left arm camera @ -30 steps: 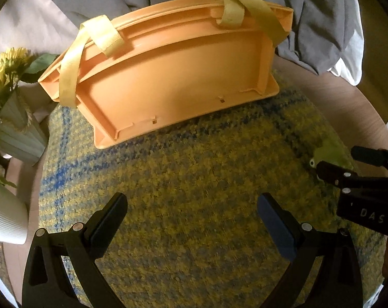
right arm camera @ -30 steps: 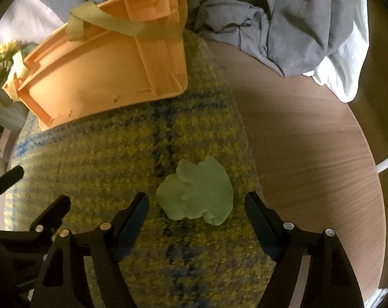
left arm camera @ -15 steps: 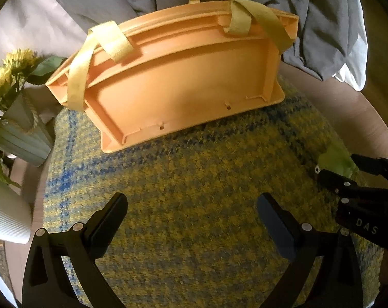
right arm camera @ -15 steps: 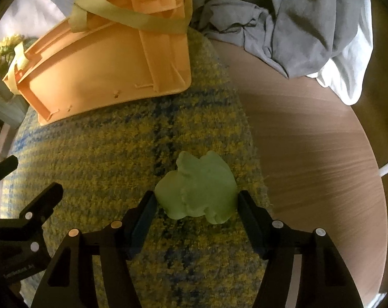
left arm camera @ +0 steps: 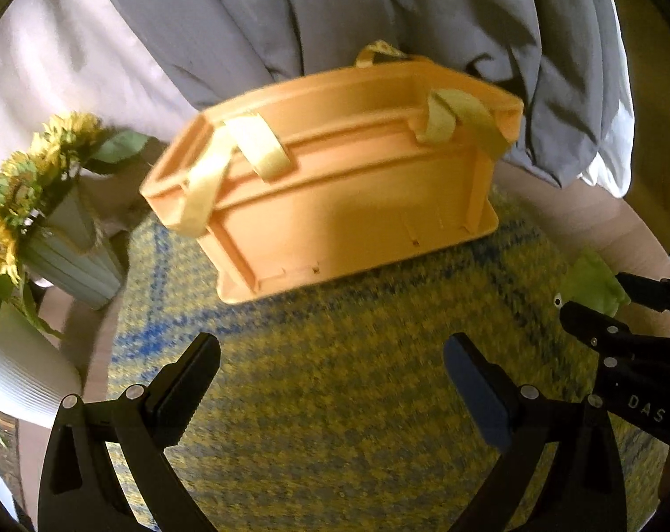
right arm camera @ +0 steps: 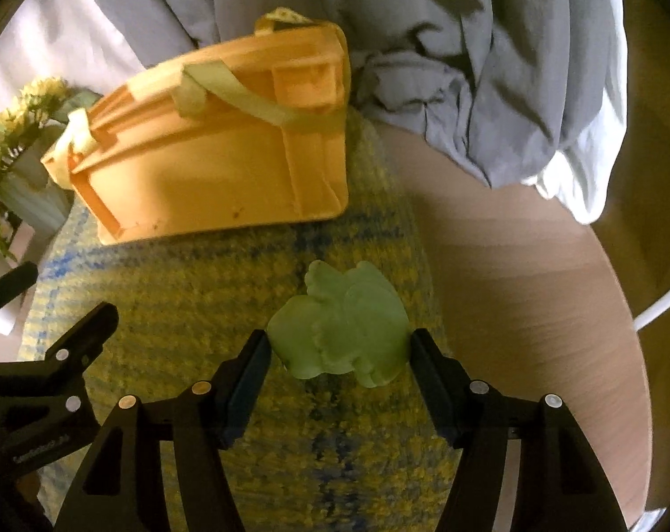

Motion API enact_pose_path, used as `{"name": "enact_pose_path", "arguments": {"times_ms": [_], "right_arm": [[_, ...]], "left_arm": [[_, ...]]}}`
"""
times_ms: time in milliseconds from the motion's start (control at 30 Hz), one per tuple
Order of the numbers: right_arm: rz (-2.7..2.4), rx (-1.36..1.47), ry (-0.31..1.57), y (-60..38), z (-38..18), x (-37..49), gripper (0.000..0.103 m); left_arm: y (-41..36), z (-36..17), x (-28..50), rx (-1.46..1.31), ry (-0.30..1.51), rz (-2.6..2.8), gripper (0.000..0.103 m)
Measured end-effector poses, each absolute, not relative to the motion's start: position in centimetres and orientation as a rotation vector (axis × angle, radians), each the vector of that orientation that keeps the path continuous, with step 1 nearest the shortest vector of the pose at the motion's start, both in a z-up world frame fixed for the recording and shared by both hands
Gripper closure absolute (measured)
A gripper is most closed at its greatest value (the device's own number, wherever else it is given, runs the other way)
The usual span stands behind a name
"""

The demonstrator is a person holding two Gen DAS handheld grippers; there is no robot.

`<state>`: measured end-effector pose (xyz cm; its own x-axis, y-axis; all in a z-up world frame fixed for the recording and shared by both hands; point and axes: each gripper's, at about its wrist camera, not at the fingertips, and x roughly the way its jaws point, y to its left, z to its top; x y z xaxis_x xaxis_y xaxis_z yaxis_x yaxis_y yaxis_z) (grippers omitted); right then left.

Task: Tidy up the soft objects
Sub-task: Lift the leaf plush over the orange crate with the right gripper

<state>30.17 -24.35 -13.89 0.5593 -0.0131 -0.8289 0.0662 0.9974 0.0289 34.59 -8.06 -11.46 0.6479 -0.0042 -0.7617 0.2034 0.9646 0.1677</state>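
The green soft toy [right arm camera: 341,332] is pinched between the right gripper's [right arm camera: 339,346] fingers; the left gripper [left arm camera: 333,354] is spread, empty.

left hand-held gripper [left arm camera: 330,381] hangs wide open over a yellow-and-blue woven mat [left arm camera: 335,399], nothing between its fingers; orange basket [left arm camera: 335,195] with pale straps sits on the mat's far side; green plush toy [left arm camera: 594,281] sits in the right hand-held gripper [left arm camera: 601,297]; sunflower vase [left arm camera: 69,248] at left

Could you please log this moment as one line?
right gripper: shut on green soft toy, just closed | left gripper: open, empty | orange basket: on mat
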Motion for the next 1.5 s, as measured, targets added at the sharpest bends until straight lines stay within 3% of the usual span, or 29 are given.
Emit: {"name": "enact_pose_path", "arguments": {"times_ms": [733, 1500], "right_arm": [[0.055, 0.061, 0.688, -20.6, -4.9, 31.4, 0.038], [0.137, 0.036, 0.526, -16.7, -0.4, 36.3, 0.038]], "left_arm": [[-3.2, -2.6, 33.8, 0.140, 0.600, -0.022, 0.000], [0.7, 1.1, 36.6, 0.108, 0.472, 0.076, 0.000]]}}
